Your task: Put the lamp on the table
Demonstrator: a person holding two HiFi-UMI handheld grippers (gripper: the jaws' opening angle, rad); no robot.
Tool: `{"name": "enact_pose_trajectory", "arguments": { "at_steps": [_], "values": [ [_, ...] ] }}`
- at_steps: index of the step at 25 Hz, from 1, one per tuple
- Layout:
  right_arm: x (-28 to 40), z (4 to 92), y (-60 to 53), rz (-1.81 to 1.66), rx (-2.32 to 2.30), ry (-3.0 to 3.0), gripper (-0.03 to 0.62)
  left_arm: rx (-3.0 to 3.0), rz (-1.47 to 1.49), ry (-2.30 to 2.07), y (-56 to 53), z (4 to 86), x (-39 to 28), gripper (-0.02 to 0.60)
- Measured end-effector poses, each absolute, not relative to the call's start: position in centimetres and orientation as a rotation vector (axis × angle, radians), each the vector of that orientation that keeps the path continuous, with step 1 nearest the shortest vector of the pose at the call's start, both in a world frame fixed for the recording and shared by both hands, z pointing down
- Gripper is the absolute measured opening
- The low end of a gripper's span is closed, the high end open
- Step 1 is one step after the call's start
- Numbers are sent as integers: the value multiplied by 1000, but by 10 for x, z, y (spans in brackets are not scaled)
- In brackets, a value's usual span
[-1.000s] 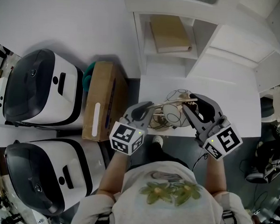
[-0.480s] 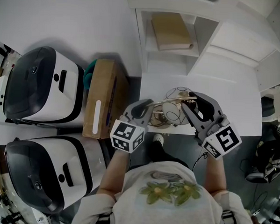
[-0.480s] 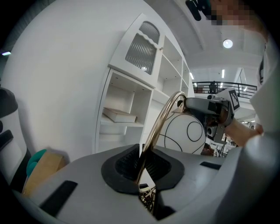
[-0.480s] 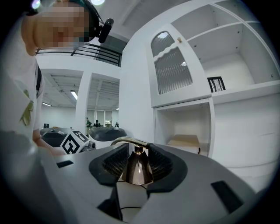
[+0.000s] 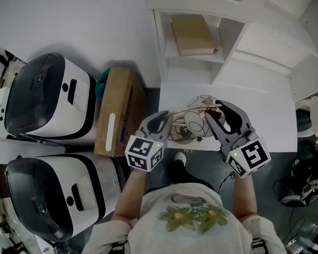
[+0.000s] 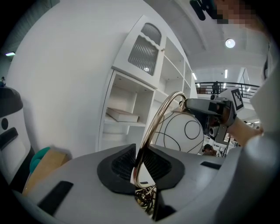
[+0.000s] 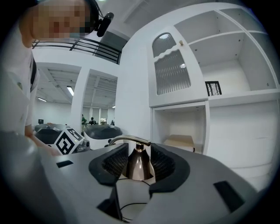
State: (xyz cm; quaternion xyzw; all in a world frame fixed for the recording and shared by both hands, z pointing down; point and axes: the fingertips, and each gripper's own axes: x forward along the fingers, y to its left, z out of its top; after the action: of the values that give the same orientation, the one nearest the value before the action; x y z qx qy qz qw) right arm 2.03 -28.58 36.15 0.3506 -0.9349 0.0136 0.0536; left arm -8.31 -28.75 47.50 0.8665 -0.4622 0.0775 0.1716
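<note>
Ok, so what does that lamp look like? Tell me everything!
The lamp has a round white ball shade with thin black lines on it, a shiny coppery cone cap on top and a thin gold arm curving over like a hoop. The left tongs pinch the arm, the right tongs pinch the cap. It is over the near edge of the white table; I cannot tell if it touches.

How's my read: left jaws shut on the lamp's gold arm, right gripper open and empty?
Wrong on the right gripper: the right gripper view shows it shut on the bronze cap of the lamp. The left gripper does clamp the gold arm.
</note>
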Motion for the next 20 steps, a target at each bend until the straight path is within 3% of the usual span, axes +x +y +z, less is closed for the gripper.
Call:
{"name": "enact_pose_trajectory", "arguments": {
  "at_steps": [15, 20],
  "values": [
    [32, 357, -252, 64, 1170, -2868, 163, 2472, 218, -1396, -272, 464, -91, 64],
    [26, 353, -241, 52, 1161, -2890, 75, 2504, 281, -1435, -262, 458, -92, 81]
  ]
}}
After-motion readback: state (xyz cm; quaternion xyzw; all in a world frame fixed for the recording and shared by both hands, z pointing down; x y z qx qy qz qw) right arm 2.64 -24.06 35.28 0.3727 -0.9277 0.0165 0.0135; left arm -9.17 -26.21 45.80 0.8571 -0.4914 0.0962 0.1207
